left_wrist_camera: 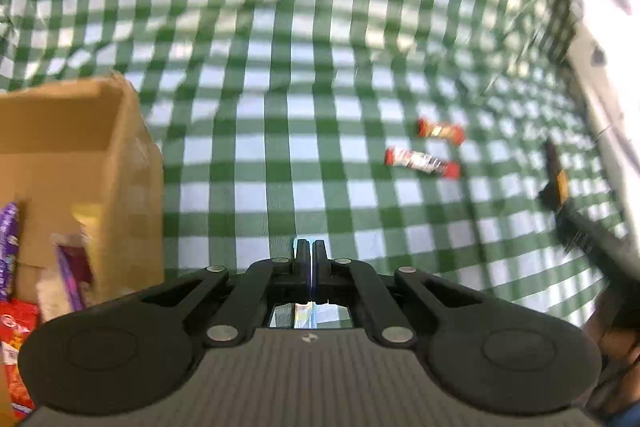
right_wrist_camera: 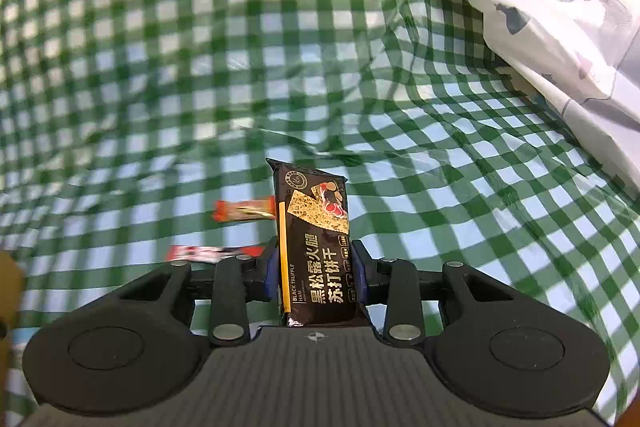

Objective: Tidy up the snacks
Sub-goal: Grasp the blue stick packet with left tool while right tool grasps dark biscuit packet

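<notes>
My right gripper [right_wrist_camera: 314,267] is shut on a black cracker packet [right_wrist_camera: 314,243], held upright above the green checked cloth [right_wrist_camera: 200,67]; the packet also shows in the left wrist view [left_wrist_camera: 554,171]. Two red snack bars lie on the cloth, one nearer [left_wrist_camera: 422,163] and one farther [left_wrist_camera: 440,131]; in the right wrist view they sit to the left, behind the packet [right_wrist_camera: 244,209] and by the left finger [right_wrist_camera: 212,253]. My left gripper [left_wrist_camera: 310,255] is shut with nothing between its fingers. A cardboard box [left_wrist_camera: 80,163] holding snacks stands at its left.
Purple packets [left_wrist_camera: 10,247] and a red packet [left_wrist_camera: 16,343] sit in the box at the lower left. A white printed cloth [right_wrist_camera: 560,19] lies bunched at the right edge. The checked cloth is wrinkled at the back.
</notes>
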